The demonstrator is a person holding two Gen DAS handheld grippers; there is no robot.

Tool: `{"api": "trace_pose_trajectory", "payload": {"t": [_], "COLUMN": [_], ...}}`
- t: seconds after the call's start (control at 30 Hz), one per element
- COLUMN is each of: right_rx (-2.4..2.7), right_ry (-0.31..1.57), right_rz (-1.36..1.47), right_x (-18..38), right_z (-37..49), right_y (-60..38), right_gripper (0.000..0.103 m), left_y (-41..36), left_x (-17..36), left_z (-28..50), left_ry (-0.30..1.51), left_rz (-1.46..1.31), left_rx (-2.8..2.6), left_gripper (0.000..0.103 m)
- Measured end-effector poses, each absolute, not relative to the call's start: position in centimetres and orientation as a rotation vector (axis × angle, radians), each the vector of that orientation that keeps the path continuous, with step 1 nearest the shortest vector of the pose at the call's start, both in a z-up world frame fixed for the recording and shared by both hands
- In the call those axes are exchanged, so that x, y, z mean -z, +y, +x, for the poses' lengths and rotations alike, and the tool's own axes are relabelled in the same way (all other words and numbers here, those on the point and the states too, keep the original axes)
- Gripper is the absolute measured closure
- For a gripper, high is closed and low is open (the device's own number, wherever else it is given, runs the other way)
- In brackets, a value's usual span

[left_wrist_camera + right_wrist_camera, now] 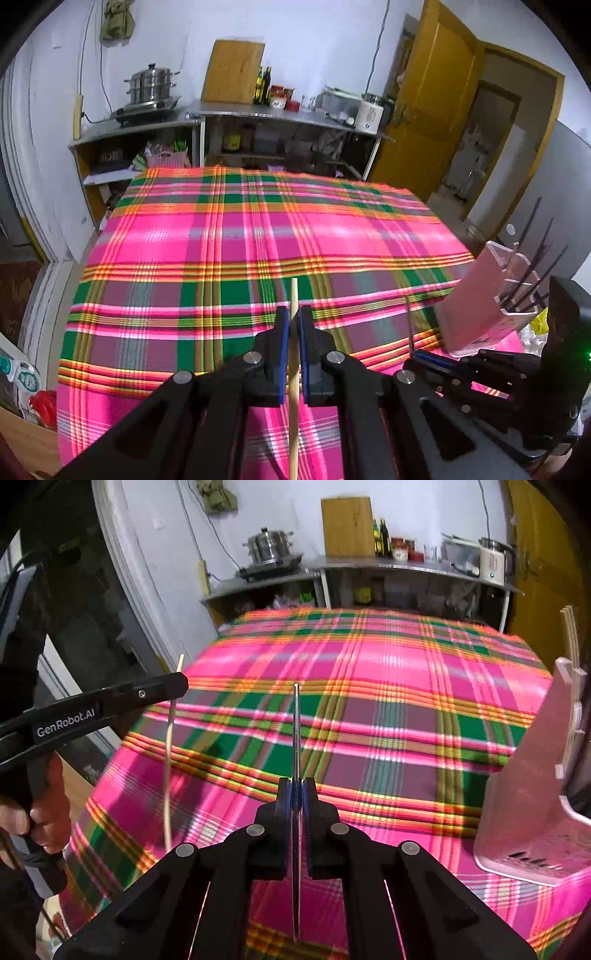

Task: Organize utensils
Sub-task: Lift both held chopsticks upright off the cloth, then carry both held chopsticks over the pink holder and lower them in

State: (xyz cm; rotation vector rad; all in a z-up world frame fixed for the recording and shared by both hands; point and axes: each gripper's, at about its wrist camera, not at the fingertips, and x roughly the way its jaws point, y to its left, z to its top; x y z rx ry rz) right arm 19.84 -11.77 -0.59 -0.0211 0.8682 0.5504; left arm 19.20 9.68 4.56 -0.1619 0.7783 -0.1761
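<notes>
The left hand-held gripper (294, 325) is pressed together on a wooden chopstick (293, 373), which runs straight up between the blue pads and pokes out beyond the tips; seen from the right wrist, that same stick hangs slanted below the black finger, clear of the plaid cloth on the table (388, 709). The right hand-held gripper (296, 794) pinches a thin metal utensil (296, 738) edge-on — too slim in this view to tell whether it is a chopstick or a flat handle — with its tip sticking out ahead of the jaws. A pink utensil holder (480, 302) stands at the table's right edge, just beside the right hand-held gripper, with several dark sticks upright in its slots. A person's hand (44, 805) grips the left tool's handle.
</notes>
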Motion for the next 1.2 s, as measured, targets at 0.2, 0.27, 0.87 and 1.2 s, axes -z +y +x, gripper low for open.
{"api": "trace_pose_trajectory", "payload": {"t": [0.2, 0.27, 0.87, 1.2], "right_rx": [-0.549, -0.548, -0.521, -0.448], "right_ry": [0.808, 0.792, 0.677, 0.651], "right_rz": [0.004, 0.013, 0.089, 0.138], "right_x": [-2.0, -2.5, -7.2, -8.2], "right_z": [18.3, 17.8, 13.9, 12.4], "right_y": [-13.0, -13.5, -18.8, -23.4], "right_gripper": [0.097, 0.097, 0.097, 0.097], "left_y": [9.2, 8.9, 5.0, 0.4], "left_x": [-6.8, -7.4, -11.1, -12.4], "left_z": [17.4, 16.8, 12.3, 11.5], "left_ry": [0.738, 0.729, 0.698, 0.707], "left_rz": [-0.156, -0.157, -0.152, -0.143], "left_rx": [0.192, 0.2, 0.297, 0.412], "left_gripper": [0.097, 0.097, 0.097, 0.097]}}
